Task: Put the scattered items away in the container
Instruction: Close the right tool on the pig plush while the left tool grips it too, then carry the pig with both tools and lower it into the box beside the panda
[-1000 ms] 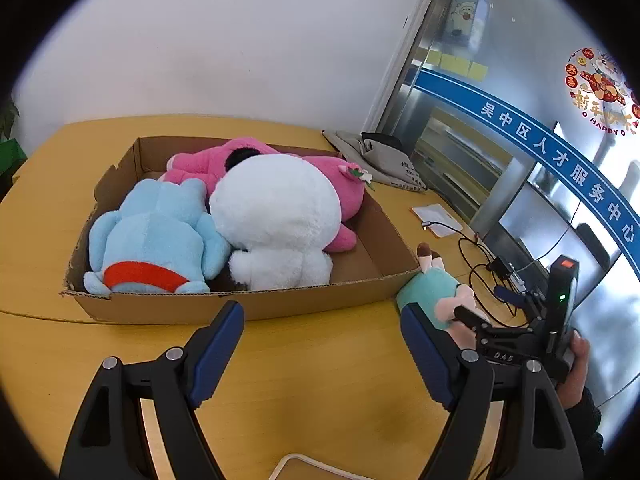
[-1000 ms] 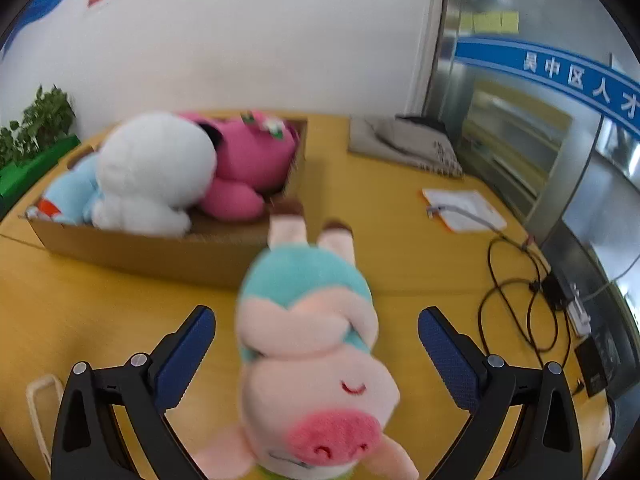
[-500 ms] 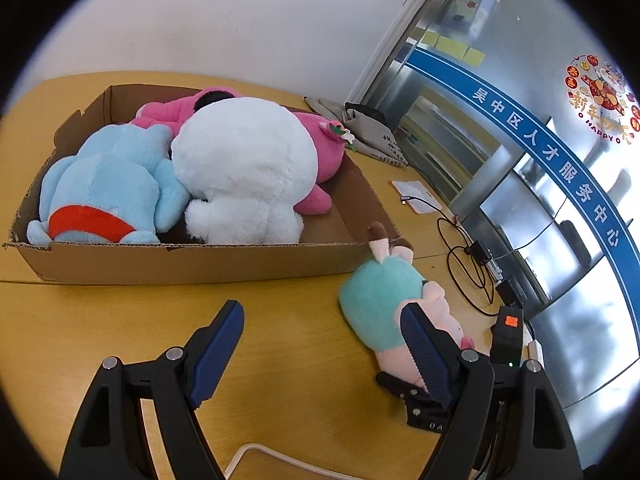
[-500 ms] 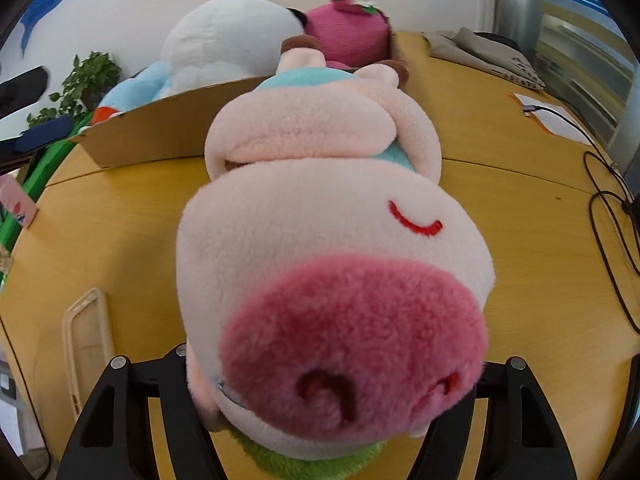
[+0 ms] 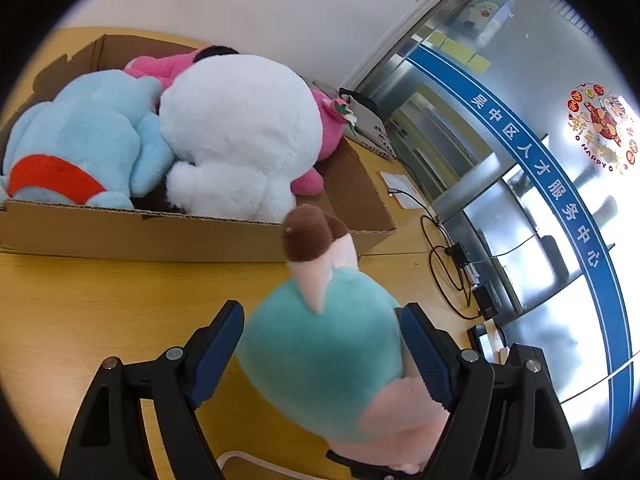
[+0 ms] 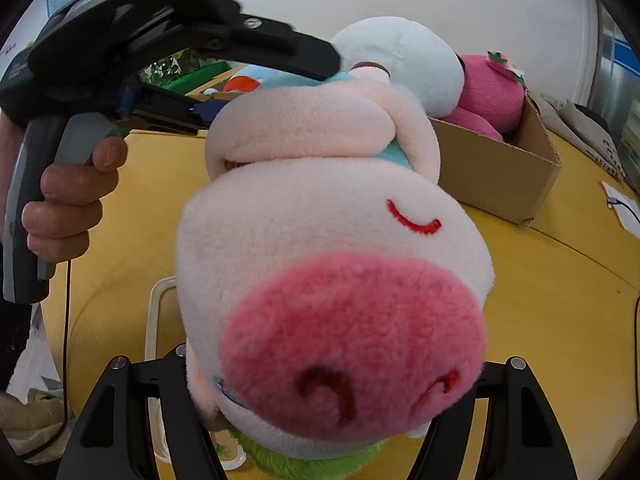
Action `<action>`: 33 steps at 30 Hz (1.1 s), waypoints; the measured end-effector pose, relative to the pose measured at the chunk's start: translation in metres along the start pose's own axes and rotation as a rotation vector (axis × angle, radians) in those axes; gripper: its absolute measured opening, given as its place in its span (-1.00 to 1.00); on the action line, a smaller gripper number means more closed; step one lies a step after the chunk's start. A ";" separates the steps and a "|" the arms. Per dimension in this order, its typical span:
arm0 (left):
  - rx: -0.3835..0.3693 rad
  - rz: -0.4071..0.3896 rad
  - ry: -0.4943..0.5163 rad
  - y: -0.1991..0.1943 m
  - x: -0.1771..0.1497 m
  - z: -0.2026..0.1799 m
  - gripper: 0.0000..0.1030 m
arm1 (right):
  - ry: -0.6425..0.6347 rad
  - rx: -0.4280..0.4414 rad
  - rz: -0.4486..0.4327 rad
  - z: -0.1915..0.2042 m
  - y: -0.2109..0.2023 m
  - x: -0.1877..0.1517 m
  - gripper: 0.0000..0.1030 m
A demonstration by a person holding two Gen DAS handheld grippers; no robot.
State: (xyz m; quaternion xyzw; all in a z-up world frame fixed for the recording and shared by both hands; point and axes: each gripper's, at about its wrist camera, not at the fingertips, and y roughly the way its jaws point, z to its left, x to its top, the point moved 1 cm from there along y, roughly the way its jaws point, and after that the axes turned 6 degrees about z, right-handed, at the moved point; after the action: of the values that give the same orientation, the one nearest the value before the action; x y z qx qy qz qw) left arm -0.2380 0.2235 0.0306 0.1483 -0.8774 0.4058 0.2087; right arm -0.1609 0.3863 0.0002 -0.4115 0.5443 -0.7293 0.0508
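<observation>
Right hand-held gripper [image 6: 332, 408] pinches the pig [image 6: 332, 280]; left hand-held gripper [image 5: 320, 344] stands spread around it. Next: carry it into the box [image 5: 160, 236].

On the worktop [image 5: 100, 300], the cardboard box [image 5: 168, 236] sits at eleven o'clock from the pig toy [image 5: 324, 360]. Three plush animals [image 5: 240, 136] lie side by side in the box. Cables [image 5: 444, 264] lie at two o'clock from the pig toy.
</observation>
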 end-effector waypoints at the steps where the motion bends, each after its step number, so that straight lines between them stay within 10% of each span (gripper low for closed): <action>1: 0.007 0.000 0.010 0.004 -0.001 -0.001 0.54 | -0.016 -0.007 0.004 0.003 0.001 -0.001 0.47; 11: 0.075 0.076 -0.026 0.031 -0.013 0.012 0.04 | -0.057 -0.105 0.007 0.005 -0.005 -0.014 0.86; 18: 0.102 0.077 0.011 0.031 -0.013 0.005 -0.02 | 0.003 -0.061 -0.055 0.004 -0.029 -0.005 0.56; 33: 0.171 -0.209 0.394 -0.054 0.070 -0.122 -0.11 | 0.034 -0.122 -0.363 -0.027 -0.121 0.062 0.37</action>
State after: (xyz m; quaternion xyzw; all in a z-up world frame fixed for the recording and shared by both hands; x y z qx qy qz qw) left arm -0.2455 0.2775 0.1711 0.1734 -0.7620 0.4759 0.4034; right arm -0.1742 0.4228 0.1336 -0.4930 0.5052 -0.6987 -0.1160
